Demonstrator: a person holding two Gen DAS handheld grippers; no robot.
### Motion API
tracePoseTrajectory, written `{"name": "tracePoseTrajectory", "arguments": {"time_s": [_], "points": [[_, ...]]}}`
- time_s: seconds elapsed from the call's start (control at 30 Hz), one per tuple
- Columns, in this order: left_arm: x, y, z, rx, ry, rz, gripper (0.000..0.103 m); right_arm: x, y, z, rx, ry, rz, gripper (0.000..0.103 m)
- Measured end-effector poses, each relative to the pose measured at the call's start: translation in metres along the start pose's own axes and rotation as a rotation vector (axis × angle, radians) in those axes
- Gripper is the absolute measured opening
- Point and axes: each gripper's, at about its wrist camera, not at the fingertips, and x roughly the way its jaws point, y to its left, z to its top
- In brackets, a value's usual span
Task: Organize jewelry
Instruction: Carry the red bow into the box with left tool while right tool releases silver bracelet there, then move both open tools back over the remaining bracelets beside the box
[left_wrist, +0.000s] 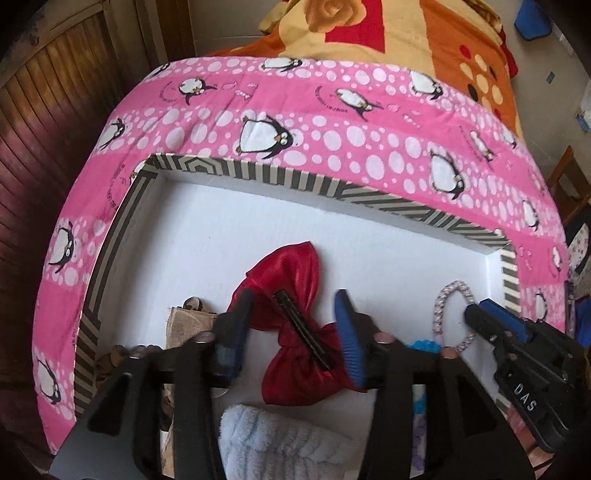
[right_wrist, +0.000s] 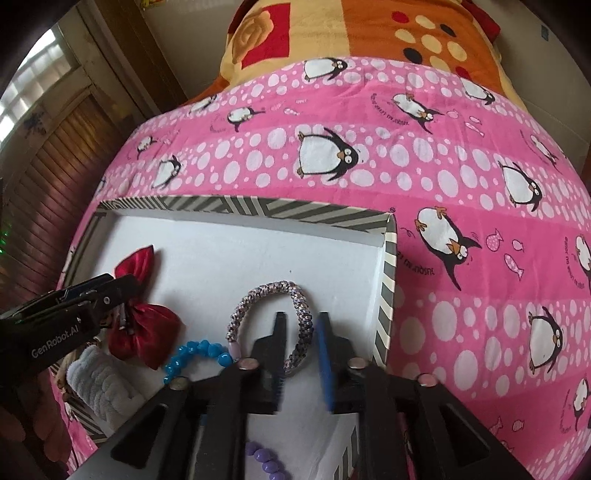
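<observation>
A white box with a striped rim lies on a pink penguin sheet. In it lies a red satin bow with a black clip on its back. My left gripper stands open over the bow, one finger on each side of it. A braided pink-and-grey bracelet lies near the box's right wall. My right gripper is open, and the bracelet's right band runs between its fingers with a gap showing on the left.
A blue beaded bracelet, a pale fluffy scrunchie and purple beads lie at the box's near end. A brown patterned piece sits at the left. Beyond the penguin sheet is an orange blanket. Wooden panelling stands on the left.
</observation>
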Motion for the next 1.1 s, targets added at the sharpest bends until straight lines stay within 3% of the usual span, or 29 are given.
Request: {"name": "tracePoseTrajectory", "arguments": {"time_s": [0.23, 0.37, 0.7, 1.1], "points": [[-0.03, 0.01, -0.003, -0.03, -0.038, -0.05, 0.057, -0.029, 0.001, -0.008, 0.009, -0.044, 0.023, 0.025], [-0.056, 0.015, -0.018, -0.002, -0.079, -0.02, 0.057, -0.054, 0.009, -0.022, 0.008, -0.082, 0.041, 0.035], [-0.103, 0.035, -0.093, 0.047, -0.132, 0.027, 0.057, -0.11, 0.045, -0.083, -0.005, -0.13, 0.091, 0.04], [-0.136, 0.052, -0.167, 0.055, -0.132, 0.001, 0.057, -0.141, 0.071, -0.154, -0.008, -0.107, 0.099, 0.042]]}}
